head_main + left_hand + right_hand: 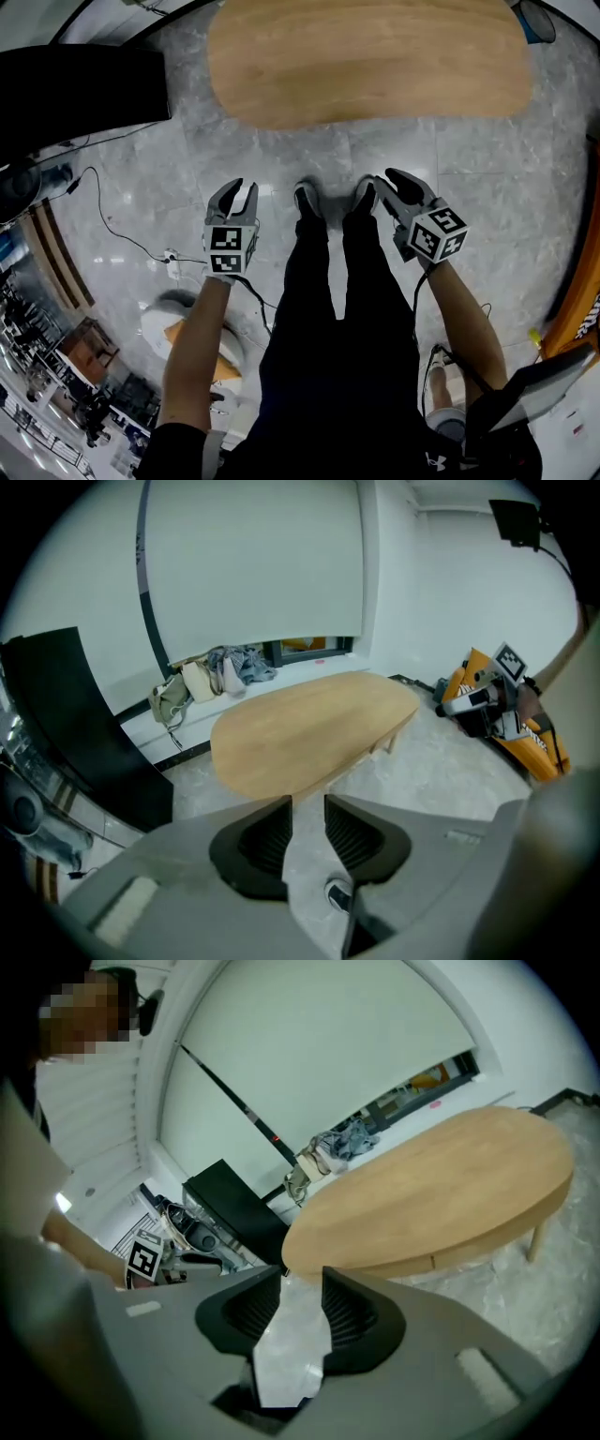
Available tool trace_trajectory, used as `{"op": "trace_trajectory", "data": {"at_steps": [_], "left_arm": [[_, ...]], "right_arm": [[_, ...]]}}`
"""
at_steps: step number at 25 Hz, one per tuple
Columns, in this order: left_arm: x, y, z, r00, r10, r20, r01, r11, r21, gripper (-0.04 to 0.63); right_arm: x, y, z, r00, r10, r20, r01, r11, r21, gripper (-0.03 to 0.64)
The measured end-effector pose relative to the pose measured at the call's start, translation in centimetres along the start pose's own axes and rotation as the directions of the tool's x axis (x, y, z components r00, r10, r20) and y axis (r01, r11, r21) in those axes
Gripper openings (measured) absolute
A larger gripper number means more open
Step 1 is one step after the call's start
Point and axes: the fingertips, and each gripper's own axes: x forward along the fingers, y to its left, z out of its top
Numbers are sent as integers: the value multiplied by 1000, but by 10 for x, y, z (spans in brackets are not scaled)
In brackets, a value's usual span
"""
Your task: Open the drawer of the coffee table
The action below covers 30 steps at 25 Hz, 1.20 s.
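The oval wooden coffee table stands on the marble floor ahead of me, seen from above; no drawer front shows in the head view. My left gripper and right gripper hang well short of it, either side of the person's shoes. Both are open by a narrow gap with nothing between the pads. In the left gripper view the table lies beyond the left gripper. In the right gripper view the right gripper points at the table's near rim, where a short vertical seam shows.
A black cabinet stands left of the table. A cable and power strip lie on the floor at my left. Bags are piled against the far wall. Orange equipment sits right of the table.
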Motion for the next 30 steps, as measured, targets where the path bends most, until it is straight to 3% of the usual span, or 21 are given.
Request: {"op": "trace_trajectory", "data": {"at_steps": [4,9,13,20,26,30], "left_arm": [[69,18,-37,998,-31,-56,31,999,-11,132],[138,54,-65,997,-17,-80,16,1000,-9,138],[178,74,-79,996,-26,-83,29,999,33,138],[207,78,-91,998,-21,-60,24,999,44,181],[231,76,-92,999,-20,-43,22,999,46,192],[256,84,-97,1000,3,-27,-4,1000,-30,206]], "right_arm": [[28,-52,-28,999,-43,8,42,996,80,229],[51,-110,-62,996,-43,73,22,964,266,259],[74,-147,-85,991,-44,128,-7,928,373,257],[96,-190,-92,963,-36,265,-96,878,469,252],[108,-214,-96,947,-63,316,-99,877,470,252],[133,-239,-94,932,-41,361,-142,874,465,252]]}}
